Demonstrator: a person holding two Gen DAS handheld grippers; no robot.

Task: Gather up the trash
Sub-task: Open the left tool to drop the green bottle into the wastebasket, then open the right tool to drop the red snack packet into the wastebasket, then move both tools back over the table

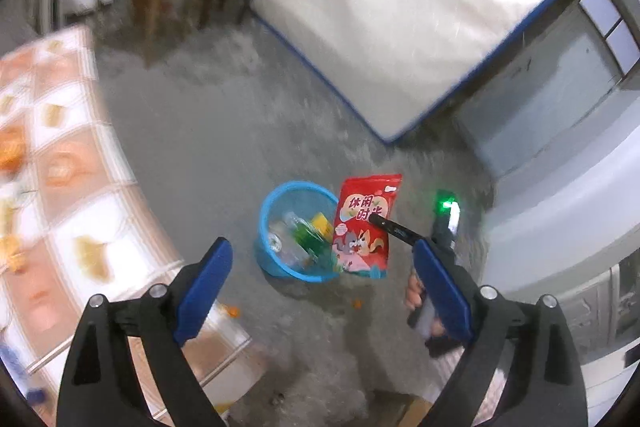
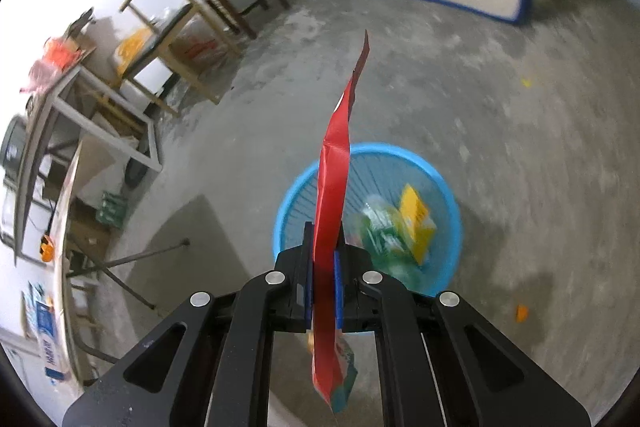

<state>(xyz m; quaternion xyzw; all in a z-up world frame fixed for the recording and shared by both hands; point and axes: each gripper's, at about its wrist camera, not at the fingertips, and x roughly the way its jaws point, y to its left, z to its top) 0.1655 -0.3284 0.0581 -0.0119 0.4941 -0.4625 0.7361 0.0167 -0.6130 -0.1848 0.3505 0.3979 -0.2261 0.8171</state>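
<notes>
My right gripper [image 2: 324,267] is clamped on the red snack bag [image 2: 332,187], hanging over the blue basket [image 2: 452,227] on the floor [image 2: 520,107]. My left gripper [image 1: 320,267] stands wide apart, with nothing between its fingers.

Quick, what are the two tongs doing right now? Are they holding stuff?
Left tongs: wide open, holding nothing.
Right tongs: shut on the red snack bag, above the blue basket.
</notes>
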